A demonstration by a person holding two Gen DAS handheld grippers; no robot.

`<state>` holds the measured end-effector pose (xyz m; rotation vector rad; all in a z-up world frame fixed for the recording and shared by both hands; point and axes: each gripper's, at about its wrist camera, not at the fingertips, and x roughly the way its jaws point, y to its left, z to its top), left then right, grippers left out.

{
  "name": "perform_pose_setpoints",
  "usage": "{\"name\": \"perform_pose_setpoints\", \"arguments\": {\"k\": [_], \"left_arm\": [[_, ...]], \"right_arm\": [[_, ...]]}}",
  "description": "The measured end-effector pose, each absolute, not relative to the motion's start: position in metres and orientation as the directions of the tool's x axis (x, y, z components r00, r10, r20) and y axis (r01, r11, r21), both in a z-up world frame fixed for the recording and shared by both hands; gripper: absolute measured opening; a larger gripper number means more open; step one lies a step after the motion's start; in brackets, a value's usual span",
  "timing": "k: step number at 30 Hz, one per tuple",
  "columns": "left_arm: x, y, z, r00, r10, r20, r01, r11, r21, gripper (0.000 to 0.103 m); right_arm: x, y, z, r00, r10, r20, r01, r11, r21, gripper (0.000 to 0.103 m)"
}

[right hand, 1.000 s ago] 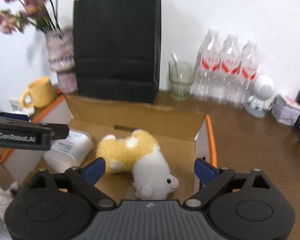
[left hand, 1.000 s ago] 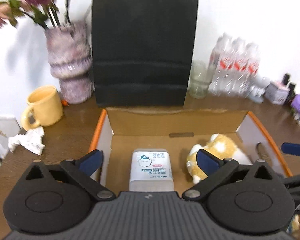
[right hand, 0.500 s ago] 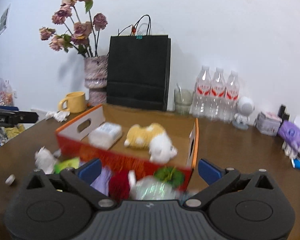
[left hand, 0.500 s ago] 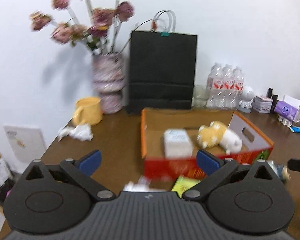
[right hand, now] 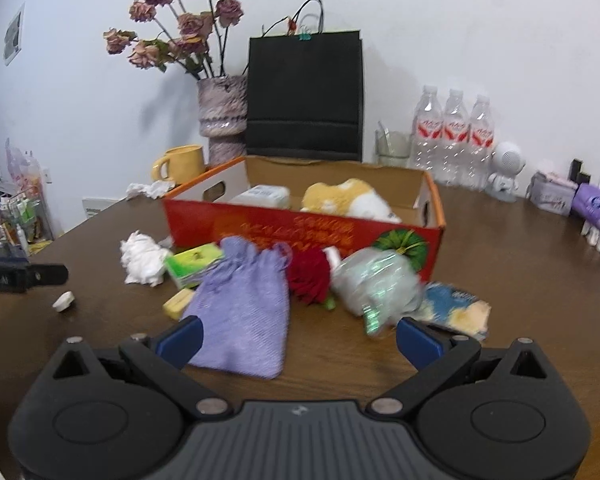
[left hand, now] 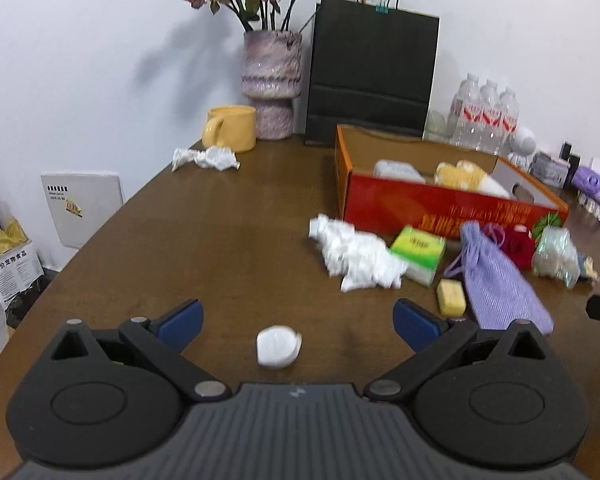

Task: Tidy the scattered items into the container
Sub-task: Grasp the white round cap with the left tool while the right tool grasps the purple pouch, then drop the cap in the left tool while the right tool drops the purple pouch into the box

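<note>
The box (right hand: 300, 224), mid-frame on the bench (left hand: 180, 248), already holds a plush and a pack. Both grippers, left (left hand: 296, 320) and right (right hand: 298, 334), gape wide and empty. The step looks like choosing the next pickup: the white cap (left hand: 278, 346) lies between the left fingers, the pouch (right hand: 240, 312) before the right.

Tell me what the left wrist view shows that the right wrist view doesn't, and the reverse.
Left wrist only: the white wall panel and the labelled carton on the floor.
Right wrist only: the blue-and-yellow packet and the left gripper's side.
Both: red box holding the plush toy, purple pouch, white round piece, yellow mug. Both jaws open, empty.
</note>
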<state>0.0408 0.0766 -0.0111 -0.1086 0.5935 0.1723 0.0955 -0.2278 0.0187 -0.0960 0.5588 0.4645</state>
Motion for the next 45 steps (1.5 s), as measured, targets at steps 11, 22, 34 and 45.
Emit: {"name": "perform_pose_setpoints", "arguments": {"k": [11,22,34,45], "left_arm": [[0.047,0.081,-0.024,0.799,0.142,-0.584,-0.191,0.981,-0.023,0.103],[0.064,0.084,-0.033,0.772,0.153,-0.616,-0.202,0.979,-0.009,0.065],[0.063,0.088,-0.038,0.74,0.162,-0.653,-0.226,0.974,-0.015,0.043],[0.058,0.083,-0.036,0.749,0.147,-0.646,-0.207,0.978,-0.017,0.028]], "right_arm": [[0.093,-0.188,0.007,0.705,0.41,-0.579,-0.488,0.872,0.022,0.103],[0.118,-0.165,-0.005,0.678,0.388,-0.625,-0.481,0.876,0.023,0.103],[0.138,-0.156,-0.011,0.667,0.373,-0.645,-0.475,0.88,0.017,0.096],[0.14,-0.163,-0.016,0.644,0.405,-0.648,-0.489,0.87,0.058,0.02]]}}
